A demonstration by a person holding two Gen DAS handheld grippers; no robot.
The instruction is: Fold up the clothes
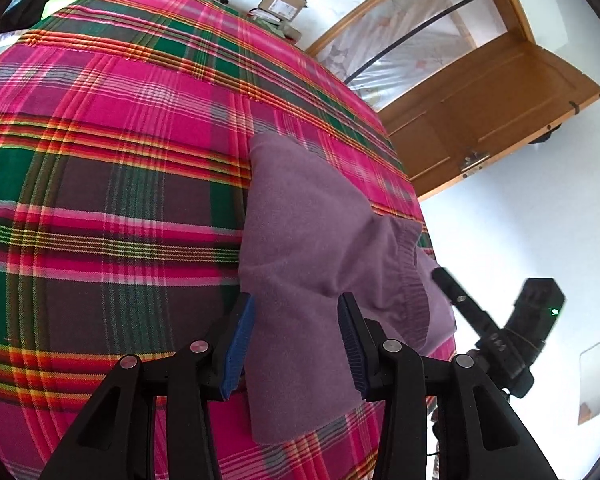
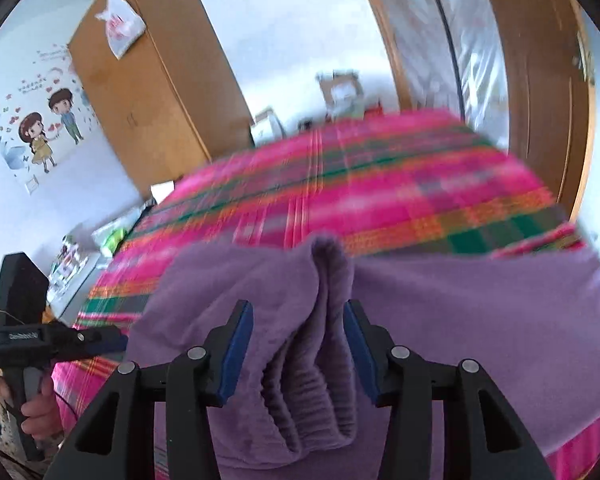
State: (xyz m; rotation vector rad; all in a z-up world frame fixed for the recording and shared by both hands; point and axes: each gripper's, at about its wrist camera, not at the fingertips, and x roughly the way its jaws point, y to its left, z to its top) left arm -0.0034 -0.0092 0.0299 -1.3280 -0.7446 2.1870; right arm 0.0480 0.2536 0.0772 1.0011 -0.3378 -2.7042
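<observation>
A: Purple fleece garment (image 1: 308, 240) lies on the plaid bedspread (image 1: 100, 200), lower centre of frame, long axis running away up the picture.

B: And the left gripper (image 1: 296, 344)?

A: Straddling its near edge, jaws spread, no pinch.

B: Right gripper (image 2: 298, 350)?

A: Likewise unclenched, the ribbed cuff (image 2: 312, 408) bunched between its pads, seemingly nearer.

The garment (image 1: 308, 240) lies on the bedspread (image 1: 112, 184) near the bed's right edge, its ribbed band (image 2: 320, 400) between the right gripper's (image 2: 298, 344) fingers. Boxes (image 1: 282, 2) sit beyond the bed, a door (image 1: 488, 112) to its right.
</observation>
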